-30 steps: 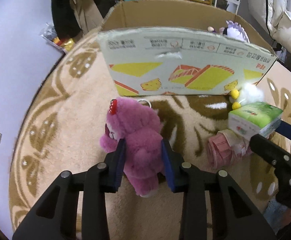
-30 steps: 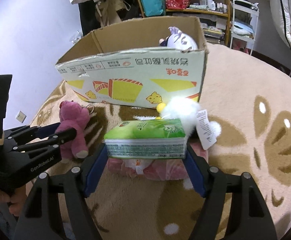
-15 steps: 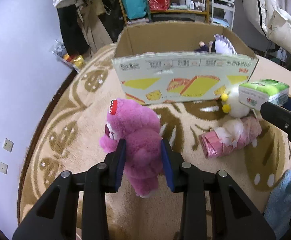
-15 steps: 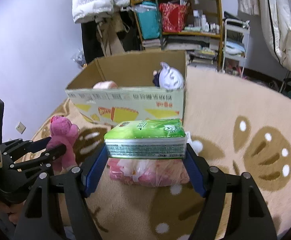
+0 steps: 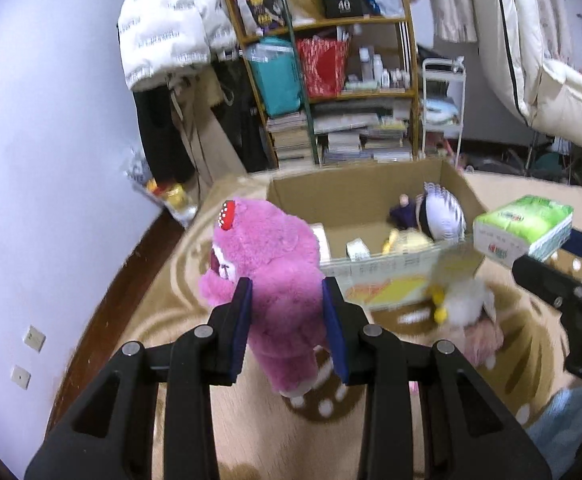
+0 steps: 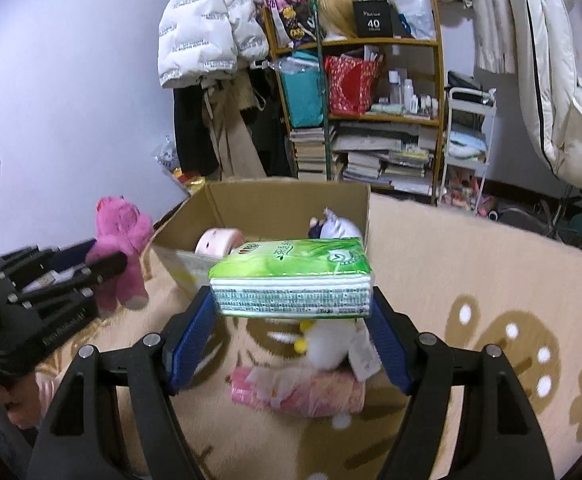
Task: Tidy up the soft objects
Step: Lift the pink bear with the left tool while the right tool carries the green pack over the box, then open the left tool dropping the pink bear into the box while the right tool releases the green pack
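- Cluttered bedroom corner ahead of us: a wooden shelf stacked with books and bags, a white puffer jacket hanging to its left, and a beige carpet with brown flower shapes underfoot.
- We've got the left gripper clamped on the pink plush bear, blue pads pressed into both flanks, and the bear is up off the carpet, just this side of the box's left corner.
- Over on our other side, the right gripper has its jaws spread wide and pinching the ends of the green tissue pack (held level, long side across).
- That pack hangs in the air near the front edge of the cardboard box, which sits open on the carpet.
- Inside the box we can make out a white-and-purple plush against the right wall, a yellowish toy beside it, and a pink round thing towards the left.
- Down on the carpet in front of the box: a fluffy white toy with yellow bits, and touching it a pink wrapped bundle. Both are rather blurred.
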Available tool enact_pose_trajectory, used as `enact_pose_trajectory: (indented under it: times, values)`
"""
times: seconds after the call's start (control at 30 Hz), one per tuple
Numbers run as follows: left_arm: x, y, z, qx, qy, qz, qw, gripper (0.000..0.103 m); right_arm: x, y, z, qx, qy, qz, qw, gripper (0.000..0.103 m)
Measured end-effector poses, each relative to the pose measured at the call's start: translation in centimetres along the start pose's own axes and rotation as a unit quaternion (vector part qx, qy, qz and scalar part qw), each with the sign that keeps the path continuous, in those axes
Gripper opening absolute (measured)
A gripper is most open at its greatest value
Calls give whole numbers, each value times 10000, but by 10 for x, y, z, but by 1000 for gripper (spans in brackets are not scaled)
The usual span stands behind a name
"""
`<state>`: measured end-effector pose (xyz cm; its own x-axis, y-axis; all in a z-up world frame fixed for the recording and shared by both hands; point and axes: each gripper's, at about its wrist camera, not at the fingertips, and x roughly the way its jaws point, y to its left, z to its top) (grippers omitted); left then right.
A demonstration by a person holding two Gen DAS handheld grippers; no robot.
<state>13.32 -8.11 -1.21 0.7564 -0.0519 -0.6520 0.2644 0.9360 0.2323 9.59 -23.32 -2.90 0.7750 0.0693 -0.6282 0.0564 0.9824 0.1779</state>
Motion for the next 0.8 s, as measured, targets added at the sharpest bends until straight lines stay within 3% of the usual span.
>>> enact_pose_trajectory:
  times: [0.2, 0.43, 0.67, 0.8]
  values:
    - [8, 2, 33, 191, -447, 147, 9987, 33, 12, -4, 21, -68, -139, -95, 9998, 78]
    - [37, -2, 51, 168, -505, 66, 9986, 33, 33, -8, 38, 15, -202, -50, 9998, 78]
    - [60, -4, 52, 102, -450, -47, 9989, 24, 54, -8, 45, 5, -143, -1, 9999, 78]
    - [85, 0, 49, -62, -111, -164, 9998, 21, 70, -8, 44, 30, 9, 45, 10000, 78]
